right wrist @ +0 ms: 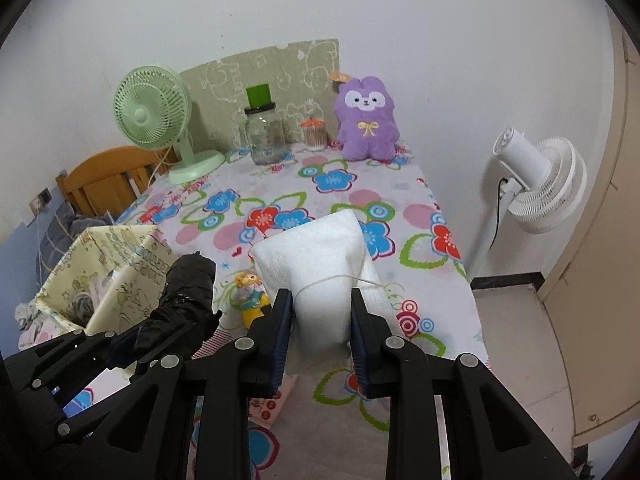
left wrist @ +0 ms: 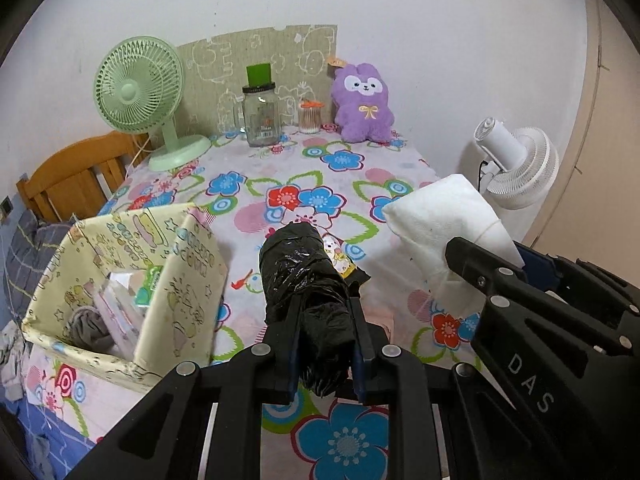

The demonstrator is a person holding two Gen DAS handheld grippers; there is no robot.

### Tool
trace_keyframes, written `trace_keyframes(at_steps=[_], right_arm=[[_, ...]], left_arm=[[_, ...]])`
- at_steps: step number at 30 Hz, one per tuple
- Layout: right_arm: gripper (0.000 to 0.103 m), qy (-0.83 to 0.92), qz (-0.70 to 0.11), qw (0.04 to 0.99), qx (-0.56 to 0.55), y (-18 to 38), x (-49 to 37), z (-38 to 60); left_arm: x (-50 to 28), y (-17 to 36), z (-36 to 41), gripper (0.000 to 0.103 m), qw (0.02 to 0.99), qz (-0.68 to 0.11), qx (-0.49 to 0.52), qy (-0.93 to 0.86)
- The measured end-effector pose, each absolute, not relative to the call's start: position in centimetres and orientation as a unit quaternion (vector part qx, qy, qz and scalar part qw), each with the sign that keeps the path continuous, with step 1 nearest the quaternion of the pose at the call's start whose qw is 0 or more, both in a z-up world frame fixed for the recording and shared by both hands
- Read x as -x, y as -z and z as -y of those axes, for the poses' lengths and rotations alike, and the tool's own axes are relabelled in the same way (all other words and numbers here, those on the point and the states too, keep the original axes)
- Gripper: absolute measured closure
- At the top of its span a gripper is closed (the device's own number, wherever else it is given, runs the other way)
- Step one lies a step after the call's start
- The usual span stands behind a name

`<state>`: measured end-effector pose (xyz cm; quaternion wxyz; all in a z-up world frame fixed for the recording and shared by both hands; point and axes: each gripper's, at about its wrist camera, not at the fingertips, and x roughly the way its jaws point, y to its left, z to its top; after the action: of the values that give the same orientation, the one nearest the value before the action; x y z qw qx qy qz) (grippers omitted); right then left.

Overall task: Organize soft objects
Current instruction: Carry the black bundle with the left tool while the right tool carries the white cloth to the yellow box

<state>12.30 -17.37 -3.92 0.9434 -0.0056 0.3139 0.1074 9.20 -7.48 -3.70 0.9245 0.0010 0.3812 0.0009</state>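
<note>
Fabric storage box [left wrist: 176, 280] sits at the table's left edge, open top, already holding a grey cloth, a green packet and some pale packets. Its walls are soft and printed, and they'd likely buckle if bumped, so drops should go straight down past the rim.

Left gripper [left wrist: 324, 344] is clamped on a black plastic-wrapped roll [left wrist: 298, 268], held clear above the floral tablecloth [left wrist: 344, 160]. The wrap looks glossy and crinkled, probably light and squashy, and could slip lengthwise. The pads bite the near end, so the far end overhangs; a mid-body hold would be steadier, but the present hold looks adequate for a short carry. The box lies just left of the roll, with nothing between them.

A small yellow cartoon-print pouch [right wrist: 252, 300] lies on the cloth under and between the two held items. It looks flat and light; its edges are the place to pinch it.

Right gripper [right wrist: 320, 312] is closed on a white padded bundle [right wrist: 320, 256] tied with thin string, also off the table. It's soft and compressible, and the jaws dent it at the near end. It looks light and not fragile. The string could snag on a finger.

The two grippers sit close, side by side; crossing the right one to the box means passing over the left.

Mid-table is bare cloth. Back row, well apart: green desk fan [left wrist: 140, 92], glass jar [left wrist: 260, 116], cotton swab tub [left wrist: 310, 118], purple plush [left wrist: 364, 104]. White floor fan [right wrist: 540, 184] stands off the right edge.
</note>
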Motion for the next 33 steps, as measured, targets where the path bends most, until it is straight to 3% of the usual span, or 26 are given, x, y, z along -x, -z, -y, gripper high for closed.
trace_keyframes(at_steps=[33], right_arm=[[0.072,-0.125,-0.277,0.952,0.029,-0.7,-9.2,10.5]], left_arm=[[-7.0,-0.7,1.9,0.084,0.941,-0.338,-0.008,0.002]])
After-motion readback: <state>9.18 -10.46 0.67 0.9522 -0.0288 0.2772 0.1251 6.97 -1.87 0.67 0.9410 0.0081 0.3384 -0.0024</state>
